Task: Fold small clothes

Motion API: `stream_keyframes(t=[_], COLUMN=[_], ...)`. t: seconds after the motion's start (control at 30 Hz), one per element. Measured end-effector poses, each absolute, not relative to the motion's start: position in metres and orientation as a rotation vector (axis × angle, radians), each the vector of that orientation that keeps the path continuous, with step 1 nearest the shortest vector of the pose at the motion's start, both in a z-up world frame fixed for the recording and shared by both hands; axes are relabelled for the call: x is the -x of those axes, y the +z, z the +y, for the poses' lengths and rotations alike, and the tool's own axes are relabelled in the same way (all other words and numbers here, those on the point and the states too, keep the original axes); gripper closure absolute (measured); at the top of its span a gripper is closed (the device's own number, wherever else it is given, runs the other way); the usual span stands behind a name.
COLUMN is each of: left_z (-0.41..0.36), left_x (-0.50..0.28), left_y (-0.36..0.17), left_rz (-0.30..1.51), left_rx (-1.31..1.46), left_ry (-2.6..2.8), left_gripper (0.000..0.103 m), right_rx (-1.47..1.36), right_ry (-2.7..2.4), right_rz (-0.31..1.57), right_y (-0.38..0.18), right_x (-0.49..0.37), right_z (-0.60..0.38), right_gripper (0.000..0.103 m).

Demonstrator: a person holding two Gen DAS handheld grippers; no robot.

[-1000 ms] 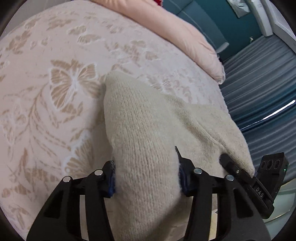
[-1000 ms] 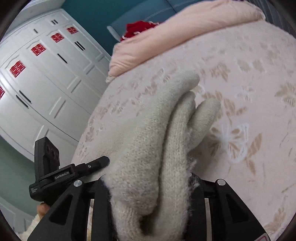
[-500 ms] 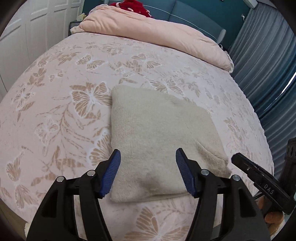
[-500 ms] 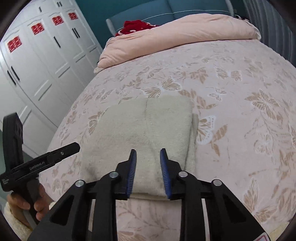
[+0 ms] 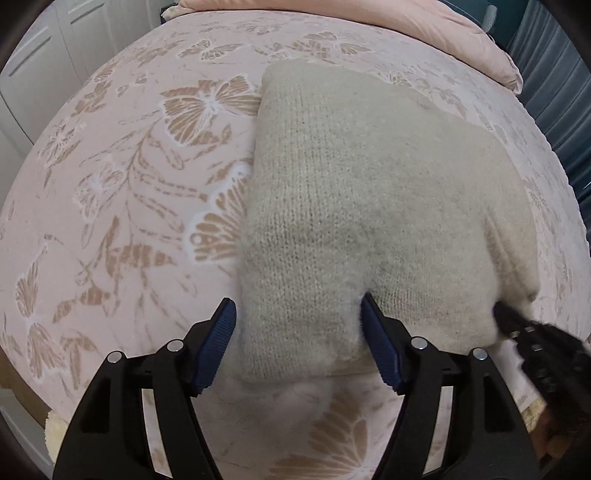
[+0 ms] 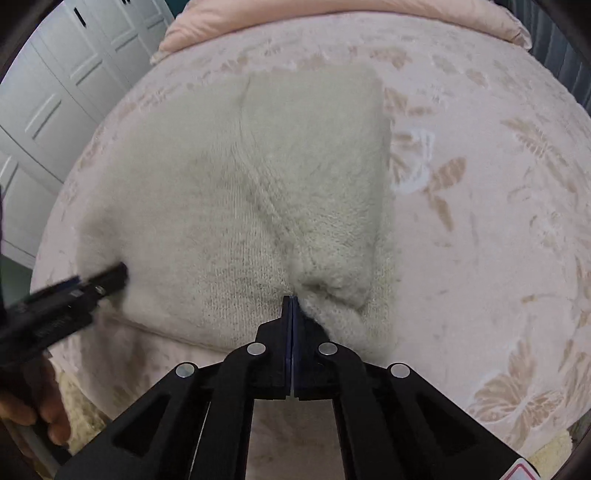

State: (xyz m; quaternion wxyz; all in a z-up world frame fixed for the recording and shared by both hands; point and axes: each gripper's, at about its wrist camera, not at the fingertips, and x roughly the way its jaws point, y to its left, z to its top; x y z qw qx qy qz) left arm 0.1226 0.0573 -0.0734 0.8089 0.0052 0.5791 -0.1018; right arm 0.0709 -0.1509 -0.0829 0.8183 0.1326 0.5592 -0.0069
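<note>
Open bedspread (image 5: 122, 206) beside sweater (image 5: 369, 206)

Cream knit garment (image 5: 369, 206) on pink bedspread (image 5: 110, 221) with tan butterflies.

bedspread (image 5: 122, 206): pale pink with tan butterfly and leaf prints, it's pretty much the whole background in both views
duvet (image 5: 424, 22): plain peach-pink, bunched along the far end of the bedspread
wardrobe doors (image 6: 62, 96): white panelled ones, off the bedspread's left edge
curtain (image 5: 554, 85): blue-grey pleats, just past the bedspread's far right corner
fluffy cream stuff (image 6: 81, 417): peeking out below the bedspread's near edge, can't tell what it is
</note>
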Motion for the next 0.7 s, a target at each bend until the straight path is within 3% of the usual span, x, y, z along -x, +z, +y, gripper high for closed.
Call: stream_keyframes(t=[0.2,0.47,0.6,0.67,0.7], left_z=[0.052,0.038,0.032,0.030,0.029], left_x=[-0.107,-0.074,-0.059,-0.050,-0.046], left_y=[-0.049,-0.018,-0.005,0.003,0.006], left_rz=[1.207,1.137,1.091,1.054,1.040], left_rx=[-0.031,-0.052,-0.069,-0.092,-0.100], left_ry=[-0.215,-0.251,-0.256,-0.252,-0.253], left_gripper=[0.038,0.037,0.026,0.024,0.017], right_rx=[-0.317,-0.288,-0.290,-0.291,-0.292], right_ry=[-0.022,-0.119,-0.135,-0.162,-0.175], right_rz=[1.073,1.002,0.989,0.969,0.958], right_y=[-0.028,-0.001,0.003,0.007,0.009], right_x=[-0.052,-0.012,0.006,0.016,0.022], right_z=[-0.140,-0.142,-0.140,-0.140,-0.139], right_gripper=[0.098,0.081,0.074,0.065,0.063])
